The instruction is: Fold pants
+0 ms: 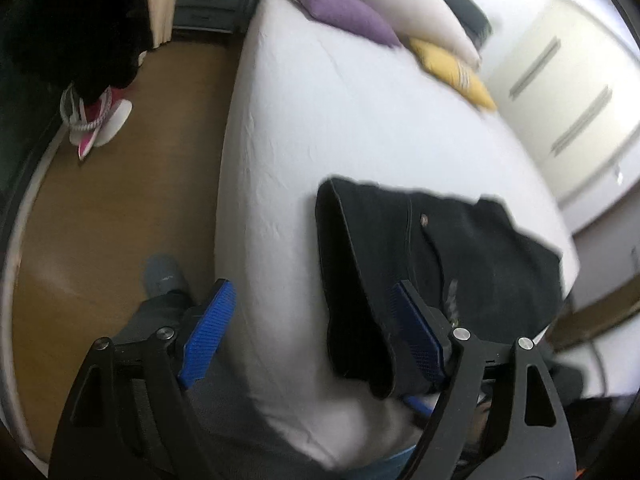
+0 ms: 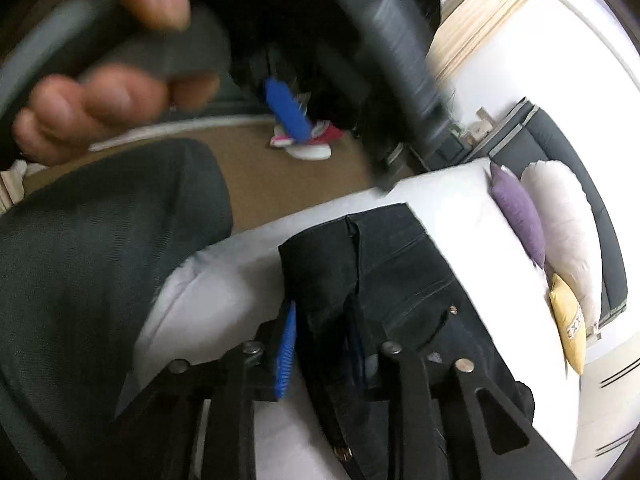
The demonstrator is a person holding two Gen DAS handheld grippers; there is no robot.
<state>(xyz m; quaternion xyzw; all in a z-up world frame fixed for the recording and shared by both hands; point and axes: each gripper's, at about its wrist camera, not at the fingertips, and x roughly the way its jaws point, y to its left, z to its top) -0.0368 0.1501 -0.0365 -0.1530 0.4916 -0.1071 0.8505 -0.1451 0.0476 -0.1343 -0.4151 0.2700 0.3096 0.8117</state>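
Dark pants (image 1: 440, 256) lie folded on the white bed (image 1: 328, 128) near its front corner; they also show in the right wrist view (image 2: 384, 272). My left gripper (image 1: 312, 320) is open, with blue pads; its right pad (image 1: 416, 332) rests against the near edge of the pants, its left pad (image 1: 208, 328) hangs over the bed's side. My right gripper (image 2: 324, 344) is open around a fold of the pants near their near edge. The left gripper and the hand holding it (image 2: 120, 92) pass above in the right wrist view, blurred.
Purple (image 1: 348, 12), white (image 1: 404, 4) and yellow (image 1: 456, 72) pillows lie at the bed's head. A pink and white shoe (image 1: 96, 124) sits on the brown floor to the left. The person's grey-clad leg (image 2: 92, 264) stands by the bed's corner. White wardrobe doors (image 1: 572, 80) are to the right.
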